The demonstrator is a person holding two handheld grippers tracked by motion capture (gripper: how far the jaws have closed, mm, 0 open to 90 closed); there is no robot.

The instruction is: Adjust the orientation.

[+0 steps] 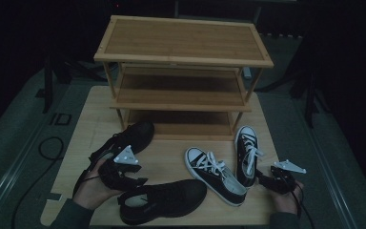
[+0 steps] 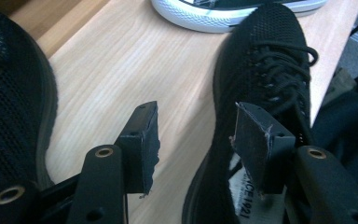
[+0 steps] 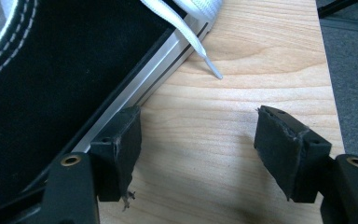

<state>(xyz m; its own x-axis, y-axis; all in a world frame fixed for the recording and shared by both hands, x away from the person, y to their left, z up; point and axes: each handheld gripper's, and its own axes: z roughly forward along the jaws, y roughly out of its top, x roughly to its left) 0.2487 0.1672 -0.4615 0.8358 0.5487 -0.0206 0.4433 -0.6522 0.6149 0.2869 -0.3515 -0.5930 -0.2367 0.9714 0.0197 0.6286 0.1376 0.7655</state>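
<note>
Two black mesh shoes lie on the wooden table [image 1: 169,155]: one [image 1: 134,136] in front of the rack at the left, the other [image 1: 164,200] along the near edge. My left gripper [image 1: 136,180] sits between them, at the heel of the near shoe [image 2: 261,70]. In the left gripper view my left gripper [image 2: 196,116] is open, one jaw over that shoe's collar and the other over bare table, with the shoe's side wall between them untouched. Two black-and-white canvas sneakers [image 1: 214,174] [image 1: 246,152] lie at the right. My right gripper [image 1: 264,179] [image 3: 198,121] is open beside a sneaker [image 3: 51,70], holding nothing.
A three-tier bamboo shoe rack [image 1: 181,43] stands at the back of the table, its shelves bare. The other black shoe [image 2: 14,93] and a sneaker's white toe [image 2: 223,14] lie near my left gripper. A white lace end [image 3: 205,58] rests on the table. Cables trail off the table's left side.
</note>
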